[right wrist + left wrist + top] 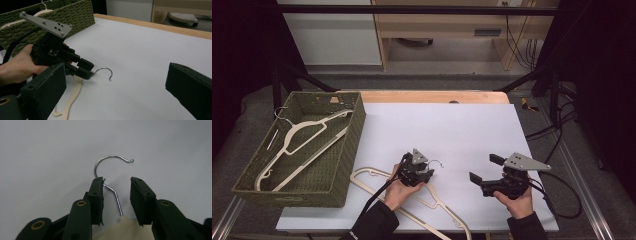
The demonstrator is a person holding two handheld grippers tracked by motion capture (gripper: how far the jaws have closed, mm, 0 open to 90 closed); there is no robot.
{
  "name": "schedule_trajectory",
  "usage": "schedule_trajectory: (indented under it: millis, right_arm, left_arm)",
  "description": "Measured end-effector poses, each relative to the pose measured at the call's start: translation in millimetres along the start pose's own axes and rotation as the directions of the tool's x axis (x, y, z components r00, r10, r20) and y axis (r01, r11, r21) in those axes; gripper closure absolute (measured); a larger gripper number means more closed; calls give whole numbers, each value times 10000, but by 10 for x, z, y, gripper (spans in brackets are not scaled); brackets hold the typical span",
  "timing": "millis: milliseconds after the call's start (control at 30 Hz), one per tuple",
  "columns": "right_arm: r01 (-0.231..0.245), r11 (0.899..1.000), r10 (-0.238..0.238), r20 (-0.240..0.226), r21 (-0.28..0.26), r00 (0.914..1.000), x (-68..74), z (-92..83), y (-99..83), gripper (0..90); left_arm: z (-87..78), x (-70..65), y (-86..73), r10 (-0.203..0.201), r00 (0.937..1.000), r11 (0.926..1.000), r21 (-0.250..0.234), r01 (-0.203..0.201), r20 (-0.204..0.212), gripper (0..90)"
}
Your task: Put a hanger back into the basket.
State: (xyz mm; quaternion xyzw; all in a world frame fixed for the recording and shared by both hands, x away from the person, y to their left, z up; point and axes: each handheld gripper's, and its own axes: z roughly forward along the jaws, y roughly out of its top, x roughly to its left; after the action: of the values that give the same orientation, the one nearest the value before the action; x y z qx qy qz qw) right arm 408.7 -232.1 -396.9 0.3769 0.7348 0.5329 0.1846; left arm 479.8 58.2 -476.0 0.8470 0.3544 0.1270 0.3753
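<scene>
The left gripper (426, 171) is straddling the hanger (439, 202)'s thin metal neck, one pad touching the wire, the other pad apart, so nothing is clamped yet. The hanger is lying flat below it; lifting it to the woven basket (354, 135), already holding one, is remaining. The right gripper (484, 169) is idling wide apart.

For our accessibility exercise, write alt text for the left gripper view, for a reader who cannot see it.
The left gripper straddles the thin wire neck of a hanger hook, its two black jaws apart; one pad is at the wire, the other stands clear. The cream hanger body peeks up between the jaws, all lying on a plain white table surface.
</scene>
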Motion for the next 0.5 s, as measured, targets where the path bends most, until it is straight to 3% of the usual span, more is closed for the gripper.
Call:
schedule_trajectory:
  millis: [100,233,333,500]
  right_arm:
    - [9,10000,-9,-12,3,10000,1,1,0,39]
    - [4,10000,-4,-10,58,10000,8,10,-3,39]
    - [11,9999,-10,-17,105,10000,16,26,-8,39]
    - [28,9998,-27,-69,175,10000,29,50,-9,39]
  left_arm:
    - [27,-25,-8,95,9995,9999,98,-92,-300,683]
    - [27,-30,2,-126,9982,9997,211,138,-590,764]
    - [18,-62,7,-209,9978,9990,375,233,-631,793]
    - [29,-140,27,-118,9945,9984,546,176,-1040,806]
